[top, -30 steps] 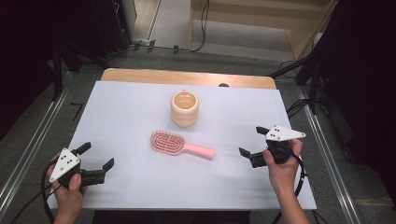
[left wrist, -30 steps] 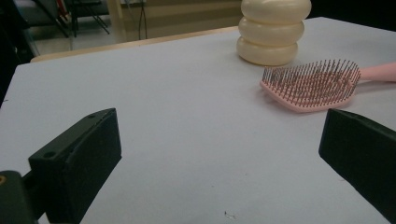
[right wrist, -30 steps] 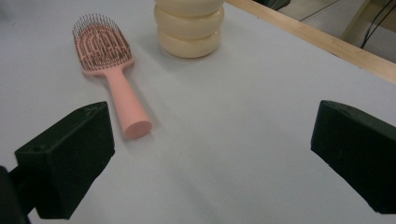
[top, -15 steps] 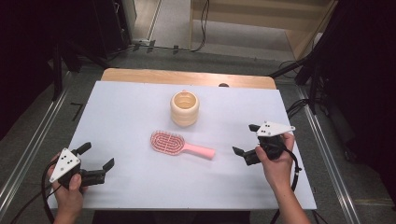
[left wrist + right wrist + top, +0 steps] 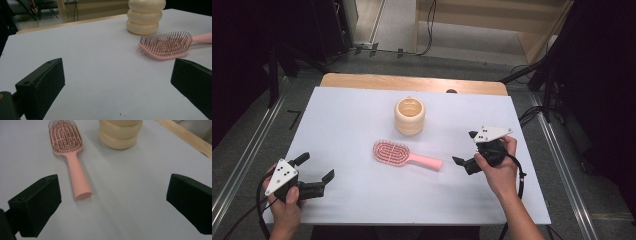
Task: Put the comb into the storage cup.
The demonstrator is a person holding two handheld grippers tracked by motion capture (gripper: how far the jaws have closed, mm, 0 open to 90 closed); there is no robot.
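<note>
Hairbrush point(image 5: 406, 155) flat on white table point(image 5: 352, 115), beside cream cup point(image 5: 410, 116); both grippers' jaws apart; dark room.

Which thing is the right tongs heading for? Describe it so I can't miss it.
On the white table, near the middle, just in front of the cream ringed cup, lies the pink hairbrush. Its handle points at the right tongs; it is the only pink, flat, bristled thing.

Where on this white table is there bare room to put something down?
The white table is bare left of the cream ribbed cup and along its near edge between the left gripper and right gripper. The middle is crowded: the pink hairbrush lies just before the cup.
</note>
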